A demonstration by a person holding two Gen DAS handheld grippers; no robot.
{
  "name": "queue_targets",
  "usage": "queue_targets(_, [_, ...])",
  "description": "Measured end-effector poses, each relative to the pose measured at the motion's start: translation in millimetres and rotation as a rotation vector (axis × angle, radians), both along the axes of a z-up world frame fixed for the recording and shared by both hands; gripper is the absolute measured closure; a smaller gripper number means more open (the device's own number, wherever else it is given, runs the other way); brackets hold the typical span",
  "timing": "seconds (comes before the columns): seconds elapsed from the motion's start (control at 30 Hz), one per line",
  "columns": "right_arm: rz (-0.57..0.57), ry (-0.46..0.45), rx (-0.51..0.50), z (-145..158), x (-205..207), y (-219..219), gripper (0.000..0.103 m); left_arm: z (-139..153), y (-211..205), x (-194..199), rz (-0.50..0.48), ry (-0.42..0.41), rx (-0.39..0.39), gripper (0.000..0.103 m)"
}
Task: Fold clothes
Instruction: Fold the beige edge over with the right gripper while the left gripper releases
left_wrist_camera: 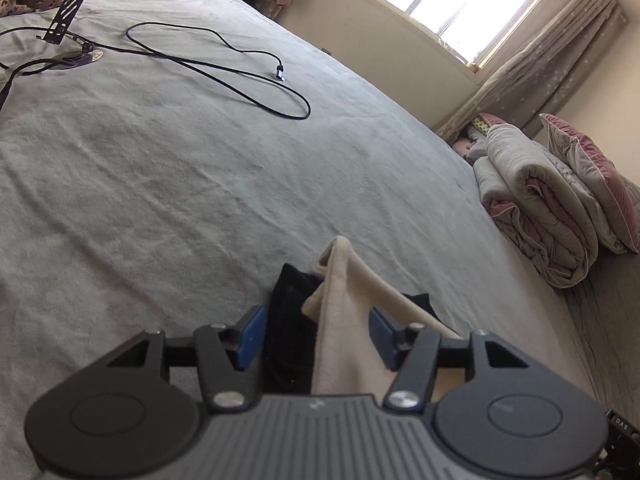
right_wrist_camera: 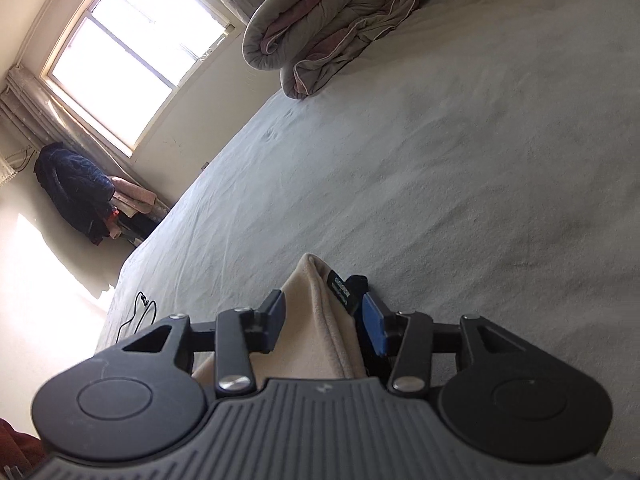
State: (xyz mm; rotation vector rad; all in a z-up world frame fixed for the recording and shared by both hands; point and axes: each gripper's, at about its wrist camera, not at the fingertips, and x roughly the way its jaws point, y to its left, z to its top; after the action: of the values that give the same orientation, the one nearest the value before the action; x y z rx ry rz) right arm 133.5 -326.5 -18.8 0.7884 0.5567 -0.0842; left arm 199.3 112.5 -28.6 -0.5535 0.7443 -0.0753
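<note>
Bed (left_wrist_camera: 200, 168): grey sheet, lightly creased; the landmark for all entries.

Garment (left_wrist_camera: 348, 320): beige fleece with a black lining, raised above the bed's near part, gripped at two places. A black label (right_wrist_camera: 341, 289) shows on it in the right wrist view.

Left gripper (left_wrist_camera: 316, 330): blue pads (left_wrist_camera: 250, 334) pressed against bunched black and beige cloth, holding the garment.

Right gripper (right_wrist_camera: 325, 318): jaws narrowed on a beige fold, black layer against one pad, holding the garment.

Black cable (left_wrist_camera: 224, 68): looped on the bed's far part, well apart from the garment.

Rolled quilt (left_wrist_camera: 536, 208): grey and pink, at the bed's head end, pillow (left_wrist_camera: 596, 184) leaning behind it.

Window (right_wrist_camera: 128, 48): in the wall beyond the bed.
</note>
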Motion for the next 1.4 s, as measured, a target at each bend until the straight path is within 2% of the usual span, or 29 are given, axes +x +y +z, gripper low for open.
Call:
queue_targets(0.07, [0.034, 0.023, -0.047, -6, 3, 8, 0.054, -7, -2, 0, -0.024, 0.034, 0.026, 0.040])
queue_targets(0.17, [0.064, 0.039, -0.109, -14, 7, 20, 0.052, -15, -3, 0, -0.040, 0.032, 0.035, 0.040])
queue_targets(0.33, [0.095, 0.047, -0.197, -21, 15, 34, 0.051, -20, 2, 1, -0.014, 0.026, -0.029, 0.041])
queue_targets(0.4, [0.106, 0.049, -0.221, -22, 17, 37, 0.051, -22, -1, -1, -0.014, 0.014, -0.030, 0.041])
queue_targets(0.47, [0.116, 0.051, -0.244, -22, 20, 39, 0.058, -23, -5, -3, -0.015, 0.003, -0.026, 0.043])
queue_targets(0.53, [0.122, 0.053, -0.249, -23, 21, 40, 0.064, -23, -10, -3, -0.016, 0.001, -0.021, 0.050])
queue_targets(0.63, [0.129, 0.052, -0.258, -22, 23, 41, 0.074, -23, -14, -3, -0.015, -0.001, -0.006, 0.066])
queue_targets(0.7, [0.131, 0.046, -0.257, -19, 24, 42, 0.079, -19, -13, -5, -0.015, -0.006, -0.019, 0.082])
queue_targets(0.8, [0.125, 0.023, -0.244, -10, 22, 41, 0.082, -8, -10, -11, -0.010, -0.016, -0.039, 0.090])
queue_targets(1.1, [0.149, -0.052, -0.215, 32, 1, 50, 0.083, 30, -7, -37, -0.031, -0.041, -0.070, 0.091])
queue_targets(1.4, [0.193, -0.013, -0.157, 35, -69, 50, 0.083, 45, 18, -116, -0.089, 0.004, -0.106, 0.091])
